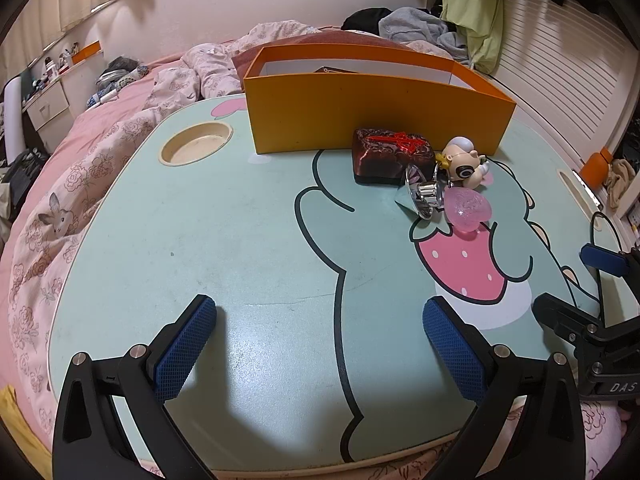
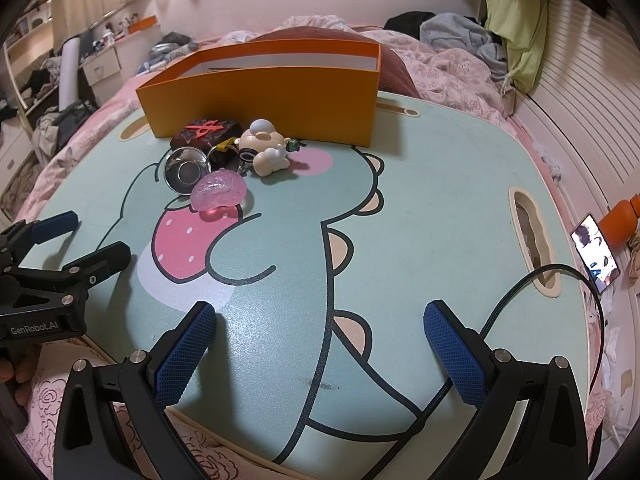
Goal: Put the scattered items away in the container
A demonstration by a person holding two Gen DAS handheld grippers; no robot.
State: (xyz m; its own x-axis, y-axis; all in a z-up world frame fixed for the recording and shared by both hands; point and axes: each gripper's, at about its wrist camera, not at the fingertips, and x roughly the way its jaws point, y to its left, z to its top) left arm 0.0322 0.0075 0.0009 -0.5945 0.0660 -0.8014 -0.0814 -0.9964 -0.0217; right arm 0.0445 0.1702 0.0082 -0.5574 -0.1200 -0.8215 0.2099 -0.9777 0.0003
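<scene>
While both tools hang over its near edge, the green lap table (image 1: 240, 240) fills each view, resting on a pink bed (image 1: 100, 152). At twelve o'clock stands the orange box (image 1: 372, 108), open-topped. Just before it, at about one o'clock in the left view, the scattered things huddle together: a dark red pouch (image 1: 392, 154) touching the box's front, a cream toy figure (image 1: 466, 160) beside it, a shiny metal cup (image 1: 424, 196) on its side, and a pink heart (image 1: 468, 210). The left gripper (image 1: 320, 344) and right gripper (image 2: 320, 344) both stand spread wide, gripping nothing.
</scene>
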